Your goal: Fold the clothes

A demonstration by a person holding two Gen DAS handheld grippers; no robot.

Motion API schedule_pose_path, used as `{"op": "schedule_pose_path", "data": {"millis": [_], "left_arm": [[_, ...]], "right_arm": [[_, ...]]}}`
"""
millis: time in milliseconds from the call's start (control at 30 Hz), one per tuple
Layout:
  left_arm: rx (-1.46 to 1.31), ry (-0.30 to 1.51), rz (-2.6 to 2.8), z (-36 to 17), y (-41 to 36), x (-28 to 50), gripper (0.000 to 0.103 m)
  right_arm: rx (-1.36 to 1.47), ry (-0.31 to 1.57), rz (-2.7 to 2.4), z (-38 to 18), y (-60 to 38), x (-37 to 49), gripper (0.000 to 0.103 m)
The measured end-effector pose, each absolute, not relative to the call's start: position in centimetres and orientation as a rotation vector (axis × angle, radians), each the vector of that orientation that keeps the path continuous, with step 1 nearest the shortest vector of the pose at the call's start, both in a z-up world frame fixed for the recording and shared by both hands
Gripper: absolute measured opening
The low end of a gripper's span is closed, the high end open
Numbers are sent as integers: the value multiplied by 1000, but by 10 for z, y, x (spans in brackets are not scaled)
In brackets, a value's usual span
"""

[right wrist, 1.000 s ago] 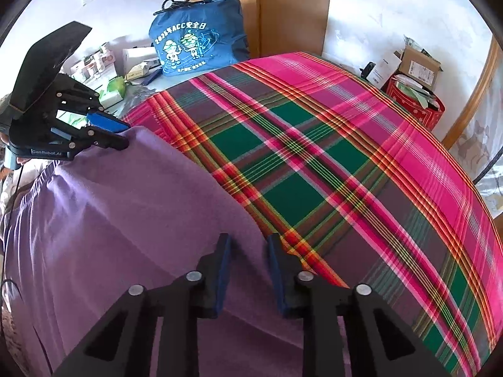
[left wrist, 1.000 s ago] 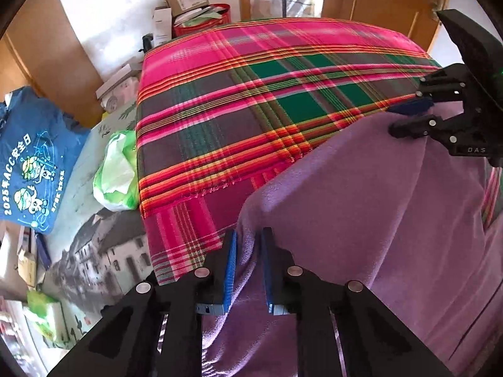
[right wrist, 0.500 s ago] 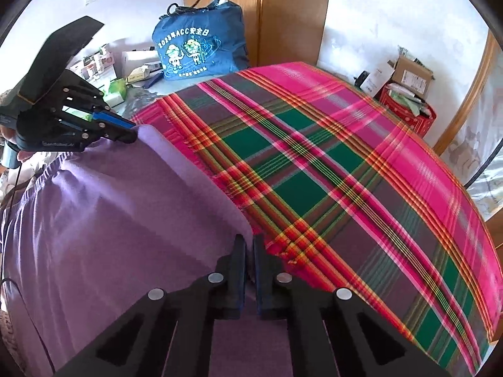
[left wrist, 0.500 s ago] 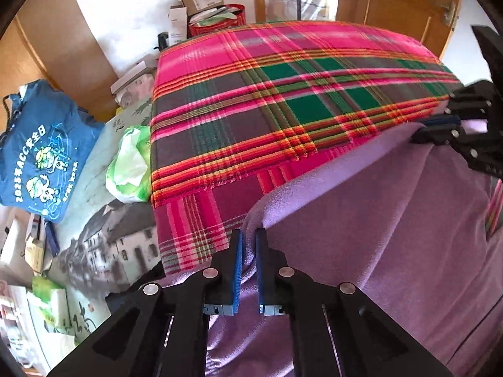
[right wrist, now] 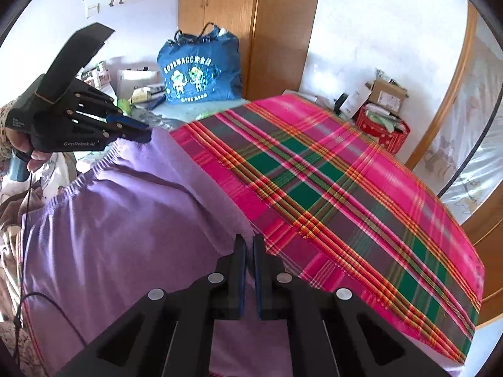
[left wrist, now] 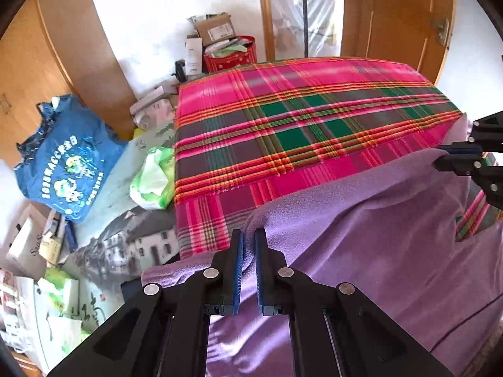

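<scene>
bright plaid blanket [left wrist: 314, 125] covered the bed, and over its near edge lay the purple fleece garment [left wrist: 377, 235], with the left gripper [left wrist: 248, 260] and right gripper [right wrist: 249, 260] each clamped on a corner of its hem, pulled taut between them.

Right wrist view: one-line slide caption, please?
Both grippers, right gripper and left gripper, shut on the purple garment's edge over the plaid blanket.

My left tongs [left wrist: 248, 264] are clamped tight, angled down. My right tongs [right wrist: 249, 267] are clamped tight too, angled down. A hand [right wrist: 23, 149] grips the left handle.
</scene>
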State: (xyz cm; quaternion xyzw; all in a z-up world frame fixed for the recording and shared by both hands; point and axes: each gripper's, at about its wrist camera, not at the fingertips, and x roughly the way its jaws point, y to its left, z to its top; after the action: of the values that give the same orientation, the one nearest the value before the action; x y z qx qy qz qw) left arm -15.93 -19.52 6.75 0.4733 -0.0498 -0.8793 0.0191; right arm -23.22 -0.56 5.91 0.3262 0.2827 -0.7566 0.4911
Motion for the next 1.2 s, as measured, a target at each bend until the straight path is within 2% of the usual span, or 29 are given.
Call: {"op": "schedule_pose_path", "data": {"millis": [567,1200], "left_arm": [[1425,-187,-2721,91,-176,-78,7],[1364,-71,-2700,89,-168,0,4]], "right_arm": [[726,746,-1837,86,32,-134,5],[694,835,-1829,80,57,-57,5]]}}
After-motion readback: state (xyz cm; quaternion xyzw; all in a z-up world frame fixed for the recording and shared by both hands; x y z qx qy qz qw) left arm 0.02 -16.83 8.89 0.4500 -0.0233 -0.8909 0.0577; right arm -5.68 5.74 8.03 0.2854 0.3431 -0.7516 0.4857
